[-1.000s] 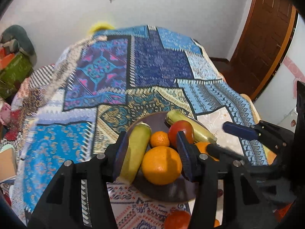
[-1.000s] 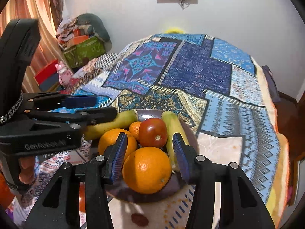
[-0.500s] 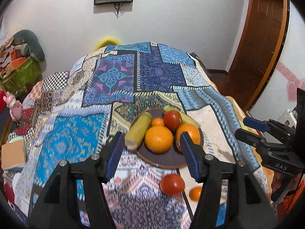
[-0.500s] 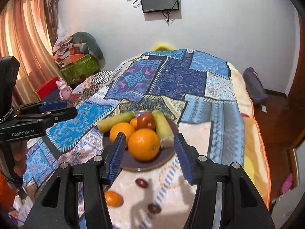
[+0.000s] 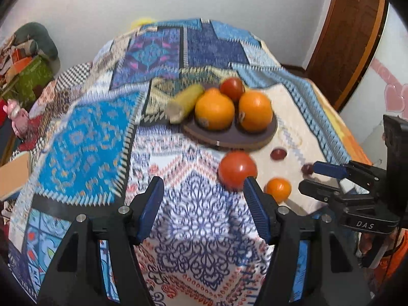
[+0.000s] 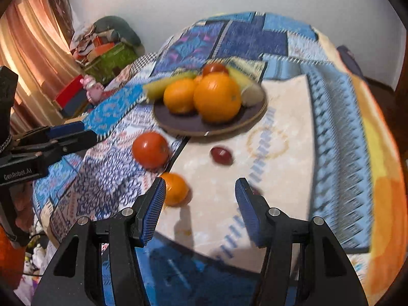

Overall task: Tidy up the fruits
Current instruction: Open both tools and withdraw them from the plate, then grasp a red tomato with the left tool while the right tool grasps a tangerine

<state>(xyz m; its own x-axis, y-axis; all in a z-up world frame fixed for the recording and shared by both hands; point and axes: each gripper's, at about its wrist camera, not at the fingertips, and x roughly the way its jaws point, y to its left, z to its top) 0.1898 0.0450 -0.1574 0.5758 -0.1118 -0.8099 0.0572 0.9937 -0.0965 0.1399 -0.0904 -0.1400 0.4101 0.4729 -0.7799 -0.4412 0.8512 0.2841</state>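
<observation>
A dark round plate [image 5: 229, 137] [image 6: 186, 125] on the patchwork bedspread holds two large oranges [image 5: 214, 109] [image 6: 217, 97], a tomato [image 5: 232, 88] and a yellow-green banana [image 5: 186, 102]. Loose on the cloth in front of it lie a red tomato [image 5: 237, 169] [image 6: 151, 149], a small orange [image 5: 278, 189] [image 6: 174, 189] and two dark red small fruits [image 5: 278, 153] [image 6: 221, 155]. My left gripper [image 5: 204, 204] is open and empty, low over the cloth near the loose tomato. My right gripper [image 6: 200, 204] is open and empty beside the small orange.
The bed's right edge drops off near a brown door [image 5: 341, 38]. Boxes and clutter [image 6: 107, 51] and a pink toy [image 5: 17, 119] lie left of the bed. A curtain [image 6: 33, 46] hangs at far left. Each gripper shows in the other's view [image 5: 352, 193] [image 6: 38, 145].
Both grippers have pulled back from the plate and dropped lower. The loose tomato, small orange and dark fruits now sit close in front of the fingers. Both stay open.
</observation>
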